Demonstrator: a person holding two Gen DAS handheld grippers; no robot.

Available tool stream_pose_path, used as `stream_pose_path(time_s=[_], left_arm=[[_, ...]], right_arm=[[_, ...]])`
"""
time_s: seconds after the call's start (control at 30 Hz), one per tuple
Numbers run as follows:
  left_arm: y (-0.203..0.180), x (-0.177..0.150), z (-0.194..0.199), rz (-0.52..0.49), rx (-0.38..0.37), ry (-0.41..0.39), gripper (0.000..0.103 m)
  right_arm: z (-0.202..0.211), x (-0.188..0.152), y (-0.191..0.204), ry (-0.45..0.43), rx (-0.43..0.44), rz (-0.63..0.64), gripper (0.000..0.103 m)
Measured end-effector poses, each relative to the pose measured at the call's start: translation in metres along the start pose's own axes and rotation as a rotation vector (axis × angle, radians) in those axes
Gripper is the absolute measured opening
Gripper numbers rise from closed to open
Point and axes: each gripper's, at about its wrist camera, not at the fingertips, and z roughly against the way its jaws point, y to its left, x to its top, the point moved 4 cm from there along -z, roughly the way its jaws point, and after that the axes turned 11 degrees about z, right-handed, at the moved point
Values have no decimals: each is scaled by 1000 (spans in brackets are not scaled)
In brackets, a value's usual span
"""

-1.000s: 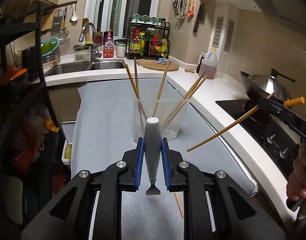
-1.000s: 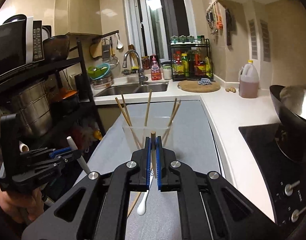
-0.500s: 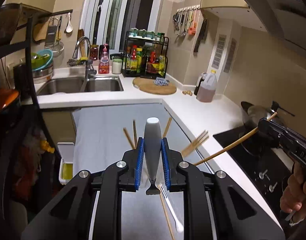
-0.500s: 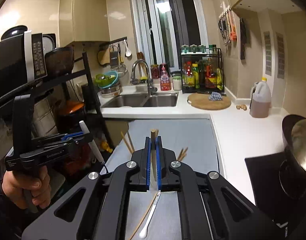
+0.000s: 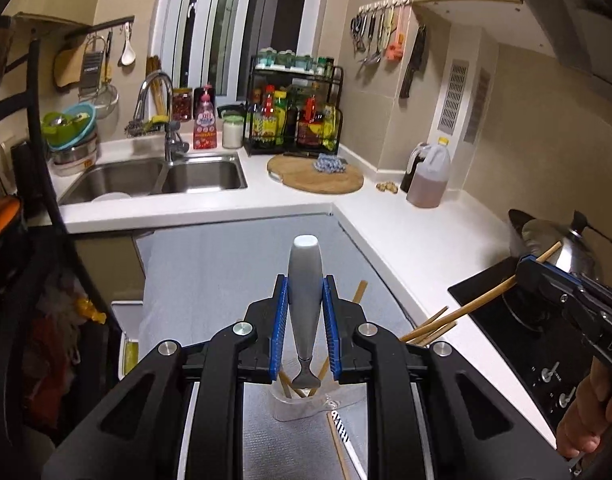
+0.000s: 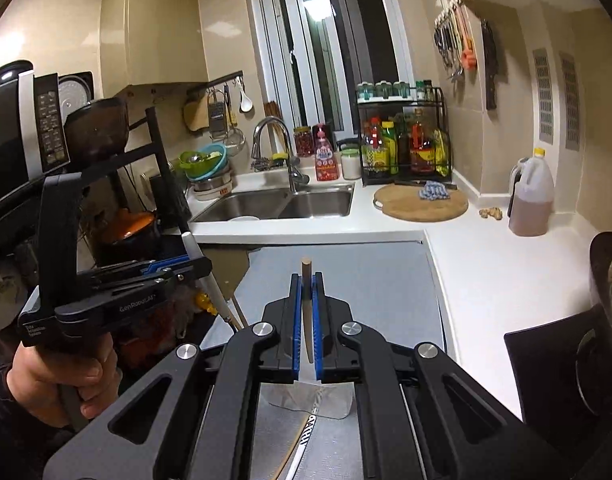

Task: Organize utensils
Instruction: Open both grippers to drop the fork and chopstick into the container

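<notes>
The left gripper (image 5: 304,336) is clamped on a white-handled utensil (image 5: 304,280), held above a clear cup (image 5: 306,404) of chopsticks on the grey-matted surface (image 5: 225,264). The right gripper (image 6: 307,320) is clamped on a single chopstick (image 6: 306,268). "GenRobot.AI" is printed on the left gripper's side in the right wrist view; "DAS" shows on the right gripper's body in the left wrist view.

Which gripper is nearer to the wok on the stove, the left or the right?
Right. The right gripper, holding a chopstick, is beside the wok; the left gripper, holding a grey-handled utensil, is over the grey mat, farther away.
</notes>
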Motion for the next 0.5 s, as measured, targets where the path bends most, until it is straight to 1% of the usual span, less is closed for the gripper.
stream_pose_path(time_s=[0.13,0.33,0.5], left_arm=[[7,-15,-21,-8,15,45,17],[17,-37,-42,-28,50,85,18],[19,-46,-51,-50,67,99,18]], right_arm=[[-21,-14,-1,41,7,5,5],[-45,-40,1,89,20,-11,5],[-56,-53,4,106,28,-25,5]])
